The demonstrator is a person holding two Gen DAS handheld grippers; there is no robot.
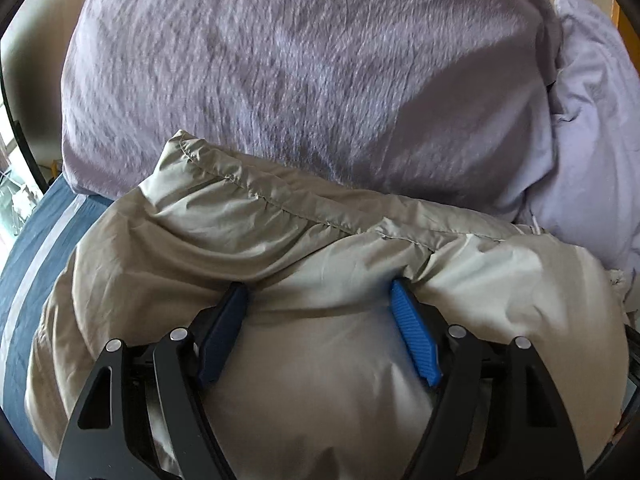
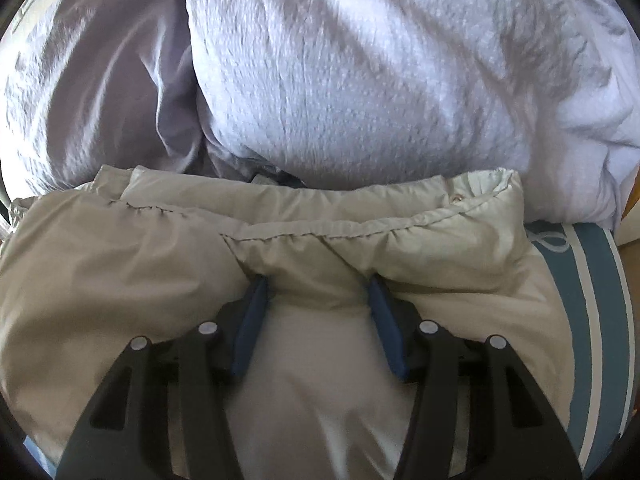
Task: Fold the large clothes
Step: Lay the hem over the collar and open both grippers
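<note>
Two grippers clamped on one beige jacket, bunched on a striped sheet.
Left gripper: a thick fold is pinched between widely spread pads. Right gripper: a narrower fold is pinched. Stitched hem is bunched just ahead of both. Forward path is blocked by a lilac duvet and pillow, touching the jacket's far edge.

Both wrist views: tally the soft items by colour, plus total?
Beige: 1, the puffy jacket, gripped by both the left gripper and the right gripper.
Lavender: 2, the pillows behind the jacket.
Blue with pale stripes: 1, the bedsheet underneath.
Total: 4.
</note>
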